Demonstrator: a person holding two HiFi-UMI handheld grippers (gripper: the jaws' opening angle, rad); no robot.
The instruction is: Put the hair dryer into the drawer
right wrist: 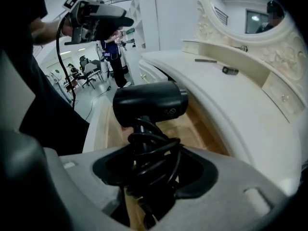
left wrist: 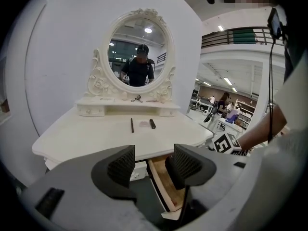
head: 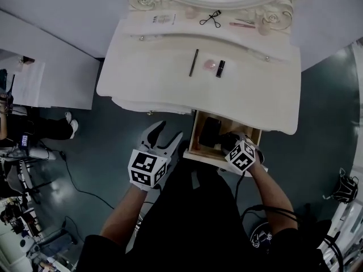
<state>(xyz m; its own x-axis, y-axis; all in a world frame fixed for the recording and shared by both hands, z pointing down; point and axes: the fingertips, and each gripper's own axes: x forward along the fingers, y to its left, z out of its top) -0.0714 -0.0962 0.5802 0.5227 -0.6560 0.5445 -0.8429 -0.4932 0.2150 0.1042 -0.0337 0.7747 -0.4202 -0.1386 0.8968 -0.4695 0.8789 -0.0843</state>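
Surface: white dressing table, its wooden drawer pulled open at lower centre.
Right gripper: jaws wide, clamped on the cord-wrapped handle of the black hair dryer.
Dryer's place: inside the open drawer's outline.
Left gripper: jaws apart and empty, left of the drawer.

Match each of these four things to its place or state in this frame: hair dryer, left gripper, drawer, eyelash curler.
Things:
1. hair dryer
2. left gripper
3. drawer
4. eyelash curler

Places or states:
A. lying on the raised back shelf
B. pulled open
C. jaws apart, nothing between them
D. clamped in the right gripper

Pairs: 1-D, 2-C, 3-B, 4-A
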